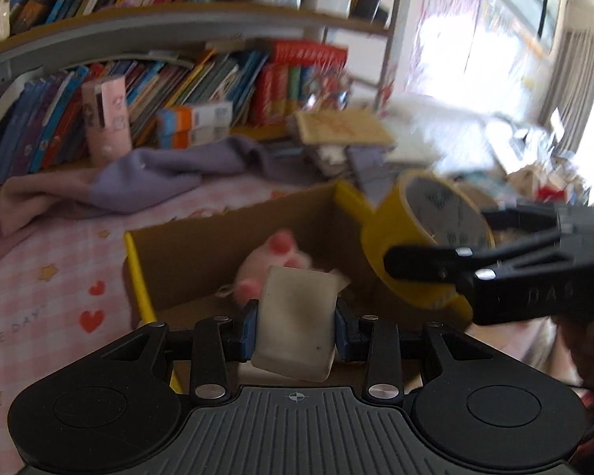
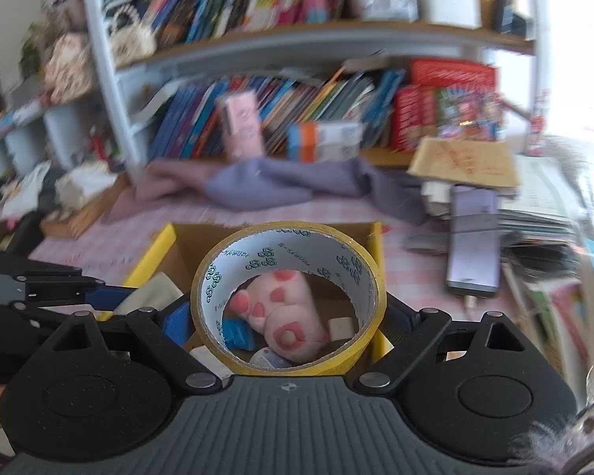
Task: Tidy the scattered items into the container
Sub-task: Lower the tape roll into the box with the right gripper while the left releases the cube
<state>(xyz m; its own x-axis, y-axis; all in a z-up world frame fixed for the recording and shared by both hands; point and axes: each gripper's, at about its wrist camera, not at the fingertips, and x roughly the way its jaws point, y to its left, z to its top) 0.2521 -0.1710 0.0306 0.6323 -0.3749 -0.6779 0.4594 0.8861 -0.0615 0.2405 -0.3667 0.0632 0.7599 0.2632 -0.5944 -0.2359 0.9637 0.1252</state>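
My left gripper [image 1: 297, 328] is shut on a white eraser-like block [image 1: 293, 316], held over the near end of a cardboard box with yellow edges [image 1: 138, 277]. A pink plush paw [image 1: 273, 265] lies inside the box. My right gripper [image 2: 289, 316] is shut on a yellow tape roll [image 2: 289, 247], its fingers pressing on the outer sides. The roll hangs above the box [image 2: 376, 245], and the plush paw [image 2: 285, 312] shows through its hole with some small items beside it. In the left wrist view the tape roll [image 1: 396, 213] and right gripper [image 1: 435, 237] hover over the box's right side.
The box stands on a pink checked cloth [image 1: 59, 277]. A purple towel [image 2: 281, 186] lies behind it, before a bookshelf [image 2: 297, 107]. At the right are a purple phone-like slab [image 2: 473, 245] and stacked papers [image 2: 542, 206]. A pink carton [image 1: 107, 118] stands at the back.
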